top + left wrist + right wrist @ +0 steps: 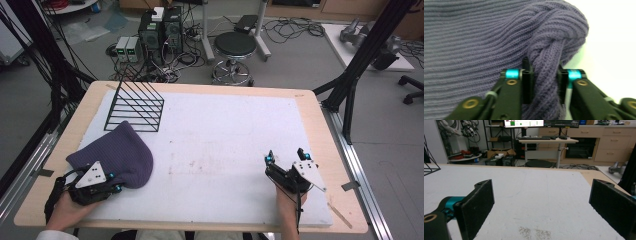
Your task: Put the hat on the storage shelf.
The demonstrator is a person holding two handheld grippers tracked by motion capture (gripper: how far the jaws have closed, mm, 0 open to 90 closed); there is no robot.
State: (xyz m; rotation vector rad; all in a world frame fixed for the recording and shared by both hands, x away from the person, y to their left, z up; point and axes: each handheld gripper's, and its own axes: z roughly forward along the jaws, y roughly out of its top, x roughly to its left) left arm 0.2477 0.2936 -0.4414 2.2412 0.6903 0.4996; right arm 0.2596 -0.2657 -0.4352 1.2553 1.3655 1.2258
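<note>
While the purple hat (pixel 116 152) lies at the near left of the white mat (pixel 215 145), just in front of the black wire rack (pixel 135 105), the left gripper (pixel 545 80) pinches a fold of its edge. The right gripper (pixel 286 159) rests wide and holds nothing.

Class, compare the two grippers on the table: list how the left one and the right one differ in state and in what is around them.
The left gripper is shut, pinching a fold of the purple knit hat; the right gripper stands open, holding nothing. The left sits at the hat's near edge; the right sits over the bare white mat. Both are hand-held near the table's front edge, each with black fingers.
</note>
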